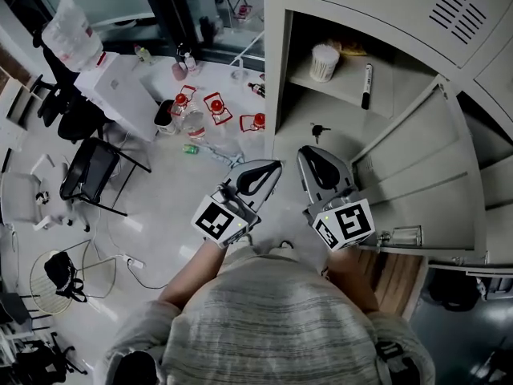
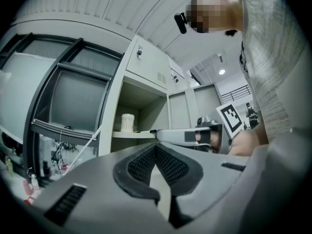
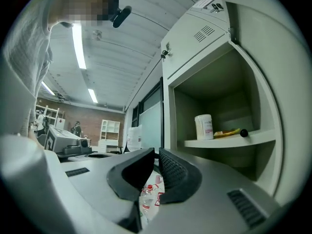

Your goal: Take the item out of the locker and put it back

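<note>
As door (image 1: 417, 163) hangs open, jar (image 1: 324, 62) & marker (image 1: 368, 85) (blk) sit on shelf (image 1: 345, 84).

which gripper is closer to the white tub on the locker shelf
Right. The right gripper is in front of the open locker, below the white tub in the head view; the left gripper is further left, off the locker's edge.

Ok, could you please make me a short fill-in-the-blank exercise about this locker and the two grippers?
1. The locker door stands ___.
2. The white tub stands on the ___ inside the locker.
3. In the head view, the black marker lies to the ___ of the tub.
4. The left gripper and the right gripper are both shut and hold ___.
Missing words: open; shelf; right; nothing.
</note>
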Motion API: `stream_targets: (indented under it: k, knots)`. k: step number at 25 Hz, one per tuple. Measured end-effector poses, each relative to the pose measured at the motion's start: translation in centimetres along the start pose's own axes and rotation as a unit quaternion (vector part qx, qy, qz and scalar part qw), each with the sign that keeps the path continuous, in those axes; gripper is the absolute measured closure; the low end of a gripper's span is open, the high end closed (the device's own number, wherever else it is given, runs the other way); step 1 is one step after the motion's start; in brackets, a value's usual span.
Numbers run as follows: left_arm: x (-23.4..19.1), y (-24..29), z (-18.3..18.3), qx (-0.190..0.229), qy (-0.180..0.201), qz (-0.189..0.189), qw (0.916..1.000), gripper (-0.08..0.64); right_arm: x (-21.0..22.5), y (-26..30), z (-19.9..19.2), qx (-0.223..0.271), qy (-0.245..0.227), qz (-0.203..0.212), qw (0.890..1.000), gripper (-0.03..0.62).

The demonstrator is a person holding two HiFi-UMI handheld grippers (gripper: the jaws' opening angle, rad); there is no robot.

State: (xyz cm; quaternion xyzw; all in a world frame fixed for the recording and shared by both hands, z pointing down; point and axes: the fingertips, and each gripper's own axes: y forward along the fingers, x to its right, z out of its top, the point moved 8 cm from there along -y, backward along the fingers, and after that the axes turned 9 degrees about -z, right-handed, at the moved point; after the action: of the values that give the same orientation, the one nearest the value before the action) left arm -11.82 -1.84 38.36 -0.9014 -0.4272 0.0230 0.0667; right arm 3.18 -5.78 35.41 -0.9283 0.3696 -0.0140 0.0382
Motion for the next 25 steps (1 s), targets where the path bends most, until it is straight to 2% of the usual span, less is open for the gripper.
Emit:
stream_targets:
  k: [3, 7, 10, 14, 25]
  knots:
    - [-0.8, -0.2, -0.1, -0.011, 0.0, -0.01, 0.9999, 0.554, 0.6, 1.1, 0.4, 0.001, -0.003, -0.017, 1.0, 0.565]
    - [-1.4, -0.2, -0.1, -0.003, -0.004, -0.023, 0.9997, 0.554, 1.5, 2.4, 1.0, 0.001, -0.006, -0.038, 0.999, 0.565]
    - [-1.8, -0.3, -0.4, -0.018, -0.003, -0.038, 0.9991, 0.554, 2.1, 3.3, 1.6, 0.002, -0.011, -0.053, 0.999, 0.563]
    - [-2.1, 0.0, -0.4, -0.009, -0.012, -0.046, 0.9988, 0.554, 3.0, 4.6, 2.1, -0.003, -0.019, -0.074, 0.997, 0.56]
    - [-2.8, 0.1, -0.6, 0.005, -0.019, -0.061, 0.9979, 0.554, 5.3, 8.2, 3.8, -0.012, -0.022, -0.146, 0.989, 0.396]
